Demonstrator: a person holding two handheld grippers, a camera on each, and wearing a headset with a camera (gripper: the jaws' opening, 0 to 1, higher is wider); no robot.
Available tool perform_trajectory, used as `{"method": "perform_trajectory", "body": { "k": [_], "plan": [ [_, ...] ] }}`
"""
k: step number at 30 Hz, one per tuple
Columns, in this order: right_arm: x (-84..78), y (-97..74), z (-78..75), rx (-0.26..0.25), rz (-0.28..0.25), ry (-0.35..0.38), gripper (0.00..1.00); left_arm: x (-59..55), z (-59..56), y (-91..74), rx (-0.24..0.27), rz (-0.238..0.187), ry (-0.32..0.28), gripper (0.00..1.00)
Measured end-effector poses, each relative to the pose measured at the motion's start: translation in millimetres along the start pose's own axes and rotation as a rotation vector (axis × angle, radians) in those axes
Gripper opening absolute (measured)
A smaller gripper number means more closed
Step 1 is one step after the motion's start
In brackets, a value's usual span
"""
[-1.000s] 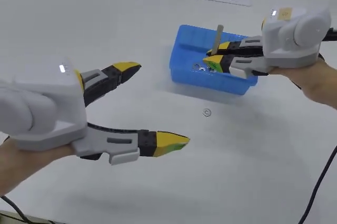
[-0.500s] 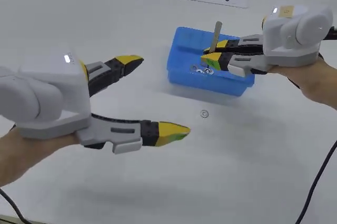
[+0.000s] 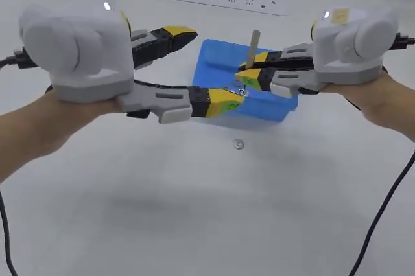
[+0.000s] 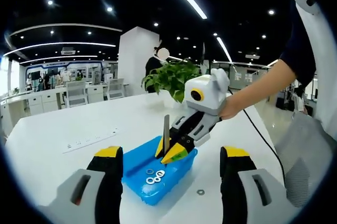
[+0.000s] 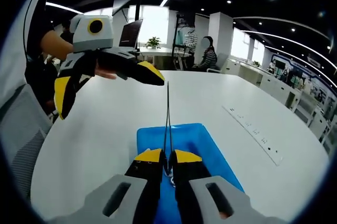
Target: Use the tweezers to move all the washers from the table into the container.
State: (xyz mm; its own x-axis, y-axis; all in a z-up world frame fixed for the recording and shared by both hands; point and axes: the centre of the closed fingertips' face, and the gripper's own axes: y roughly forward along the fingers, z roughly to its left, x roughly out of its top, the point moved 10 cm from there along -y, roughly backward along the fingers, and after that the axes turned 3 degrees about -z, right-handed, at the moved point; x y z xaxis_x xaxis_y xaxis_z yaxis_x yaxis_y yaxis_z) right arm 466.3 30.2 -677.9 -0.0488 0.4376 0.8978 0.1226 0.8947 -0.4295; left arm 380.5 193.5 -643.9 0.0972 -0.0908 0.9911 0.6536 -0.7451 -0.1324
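Note:
The blue container stands mid-table with several washers inside. One washer lies on the white table in front of it, also seen as the loose washer. My right gripper hovers over the container, shut on the grey tweezers, which stick upward. In its own view the right gripper pinches the tweezers above the container. My left gripper is open and holds nothing, raised just left of the container, its lower tip over the near rim.
A white power strip lies at the table's far edge. A black cable trails from the right gripper at the right. White bare tabletop spreads in front. A potted plant and a person stand beyond the table.
My left gripper has risen and moved right, up to the container's left side. The right gripper has stayed over the container, still shut on the tweezers. The head camera has shifted slightly.

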Motion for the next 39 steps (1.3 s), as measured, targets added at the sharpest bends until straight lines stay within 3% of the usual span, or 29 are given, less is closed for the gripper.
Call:
{"method": "perform_trajectory", "body": {
  "k": [6,9,14,19,24,30,34,36,39],
  "plan": [
    [3.7,-1.9,4.4,0.012,0.009,-0.038,0.08,6.0,6.1,18.6,-0.003,0.008,0.039,0.72],
    [5.0,-1.2,8.7,0.031,0.017,-0.063,0.08,5.8,7.0,26.0,-0.028,0.055,0.071,0.63],
    [6.0,0.0,11.1,0.048,0.021,-0.078,0.08,11.3,5.2,31.1,-0.08,0.054,0.091,0.38],
    [9.9,-0.5,12.2,0.054,0.012,-0.085,0.08,19.0,7.6,32.5,-0.09,0.029,0.097,0.34],
    [10.6,-1.0,12.6,0.055,0.015,-0.093,0.08,30.0,7.2,34.5,-0.129,0.009,0.081,0.23],
    [11.3,-2.1,12.3,0.055,0.014,-0.092,0.08,30.0,6.8,36.2,-0.174,0.026,0.088,0.19],
    [11.2,-2.8,12.1,0.057,0.014,-0.09,0.08,31.3,6.4,36.4,-0.206,0.031,0.077,0.09],
    [11.4,-2.8,12.2,0.06,0.016,-0.094,0.08,34.0,2.7,36.4,-0.203,0.049,0.131,0.08],
    [12.8,-2.9,12.4,0.06,0.01,-0.091,0.08,36.2,-4.2,36.3,-0.214,0.04,0.119,0.07]
  ]
}}
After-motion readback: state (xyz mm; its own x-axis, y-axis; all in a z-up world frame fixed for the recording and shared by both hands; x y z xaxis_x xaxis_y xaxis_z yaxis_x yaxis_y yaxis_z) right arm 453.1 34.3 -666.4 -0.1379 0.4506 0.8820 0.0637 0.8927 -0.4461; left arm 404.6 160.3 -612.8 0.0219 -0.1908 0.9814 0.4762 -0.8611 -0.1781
